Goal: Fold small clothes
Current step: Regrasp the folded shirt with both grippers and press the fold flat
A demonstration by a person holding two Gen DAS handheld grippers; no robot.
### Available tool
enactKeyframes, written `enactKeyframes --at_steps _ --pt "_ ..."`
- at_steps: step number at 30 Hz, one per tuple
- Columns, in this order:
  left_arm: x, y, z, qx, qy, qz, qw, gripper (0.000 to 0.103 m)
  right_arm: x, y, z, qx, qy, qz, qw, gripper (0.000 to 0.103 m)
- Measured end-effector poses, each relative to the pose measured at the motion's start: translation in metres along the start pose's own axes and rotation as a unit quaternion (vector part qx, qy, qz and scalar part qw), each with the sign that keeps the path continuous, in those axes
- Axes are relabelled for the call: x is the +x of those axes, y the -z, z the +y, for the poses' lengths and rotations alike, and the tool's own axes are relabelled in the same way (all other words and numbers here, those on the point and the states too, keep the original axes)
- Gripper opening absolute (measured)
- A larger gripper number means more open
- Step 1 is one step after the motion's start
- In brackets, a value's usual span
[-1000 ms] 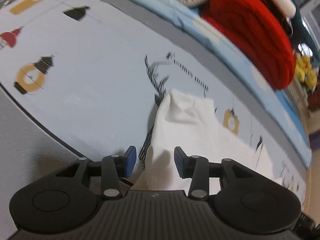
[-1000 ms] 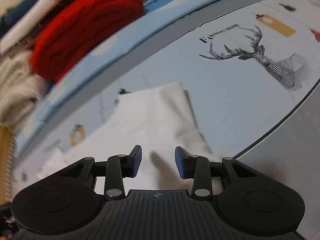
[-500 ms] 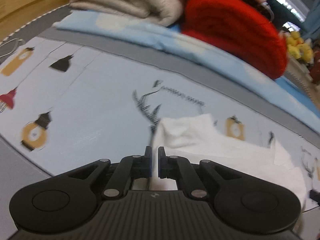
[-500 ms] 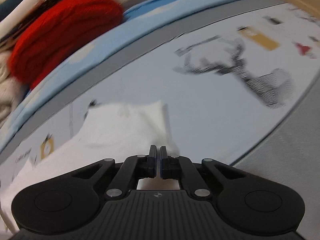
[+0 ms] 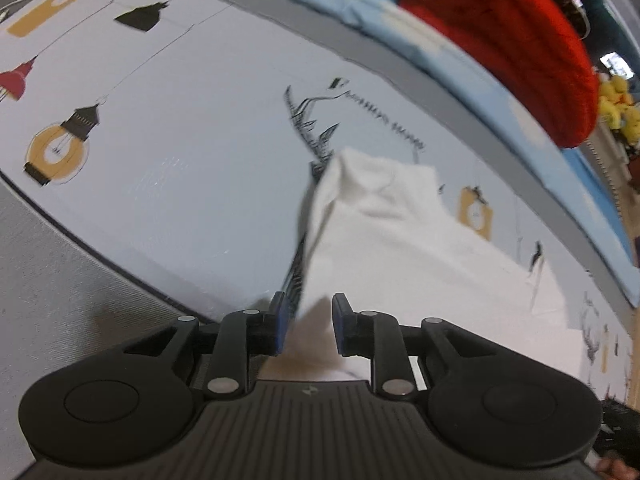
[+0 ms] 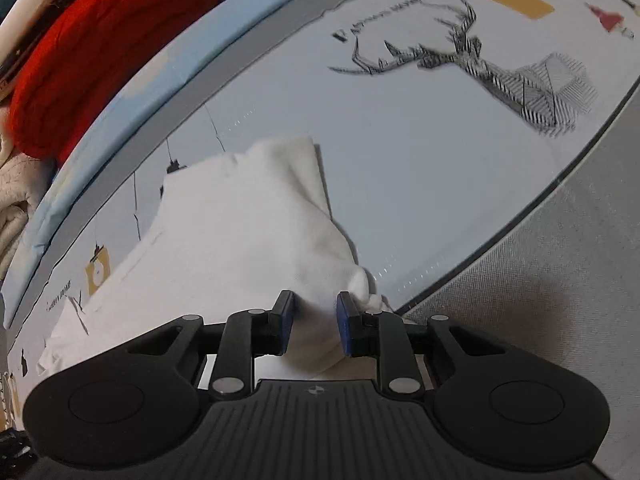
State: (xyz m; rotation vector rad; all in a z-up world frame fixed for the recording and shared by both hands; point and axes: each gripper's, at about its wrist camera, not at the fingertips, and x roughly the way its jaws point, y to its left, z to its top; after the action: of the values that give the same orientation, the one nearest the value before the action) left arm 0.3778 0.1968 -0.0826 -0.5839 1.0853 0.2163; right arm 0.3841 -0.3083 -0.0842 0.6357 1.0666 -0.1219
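Both grippers have parted since half a second ago: the left gripper (image 5: pixel 307 323) stands open astride 1 white garment (image 5: pixel 400 248) on the printed sheet (image 5: pixel 180 152), and the right gripper (image 6: pixel 314 324) gapes around that garment's (image 6: pixel 240 232) other edge.

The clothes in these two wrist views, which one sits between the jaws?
The white garment, spread on the printed mat. The red knit and beige fabric are piled far behind it, beyond the mat.

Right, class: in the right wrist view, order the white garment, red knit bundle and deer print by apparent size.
1. white garment, though nearness to the camera inflates it.
2. red knit bundle
3. deer print
The last two look close; fisheye distortion makes that order unsure.
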Motion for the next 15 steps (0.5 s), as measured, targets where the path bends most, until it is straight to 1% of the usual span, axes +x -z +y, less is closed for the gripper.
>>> enactKeyframes --at_steps 2,3,4,5,6,7,8,9,10,12,13,14,15 --pt "0.002 0.002 0.002 -0.002 0.005 0.009 0.9999 0.025 -0.013 0.0 0.008 -0.009 -0.004 -0.03 0.999 0.026" --pt "0.003 0.003 0.001 0.002 0.014 0.016 0.9998 0.017 -0.019 0.0 0.01 -0.012 -0.01 -0.044 0.999 0.026" --pt "0.001 0.004 -0.003 0.016 0.02 0.016 0.9995 0.001 -0.023 0.0 0.013 -0.016 -0.018 -0.054 0.998 0.027" --pt "-0.006 0.004 -0.005 0.028 0.017 0.007 0.9994 0.001 -0.025 0.0 0.015 -0.019 -0.028 -0.058 0.998 0.028" --pt "-0.019 0.004 -0.008 0.042 0.013 -0.016 0.9989 0.001 -0.026 0.0 0.017 -0.02 -0.037 -0.058 0.997 0.03" --pt "-0.029 0.006 -0.009 0.048 0.014 -0.027 0.9984 0.001 -0.026 0.0 0.019 -0.02 -0.044 -0.055 0.997 0.032" --pt "-0.04 0.008 -0.008 0.044 0.02 -0.034 0.9982 0.001 -0.025 0.001 0.02 -0.017 -0.051 -0.049 0.997 0.034" --pt "-0.047 0.01 -0.006 0.04 0.023 -0.035 0.9983 0.001 -0.023 0.002 0.02 -0.014 -0.054 -0.042 0.998 0.035" --pt "-0.048 0.013 -0.006 0.044 0.016 -0.032 0.9984 0.002 -0.02 0.003 0.021 -0.01 -0.054 -0.033 0.998 0.035" --pt "-0.038 0.015 -0.002 0.046 -0.014 -0.016 0.9987 0.002 -0.011 0.005 0.018 -0.005 -0.037 -0.009 0.999 0.036" --pt "-0.036 0.013 -0.001 0.048 -0.025 -0.018 0.9984 0.002 -0.006 0.006 0.015 -0.006 -0.019 -0.001 1.0 0.036" --pt "-0.039 0.012 -0.004 0.057 -0.038 -0.036 0.997 0.002 -0.002 0.007 0.013 -0.006 -0.001 0.002 1.0 0.036" --pt "-0.046 0.011 -0.008 0.065 -0.043 -0.063 0.9949 0.002 0.0 0.007 0.01 -0.002 0.01 0.001 1.0 0.036"
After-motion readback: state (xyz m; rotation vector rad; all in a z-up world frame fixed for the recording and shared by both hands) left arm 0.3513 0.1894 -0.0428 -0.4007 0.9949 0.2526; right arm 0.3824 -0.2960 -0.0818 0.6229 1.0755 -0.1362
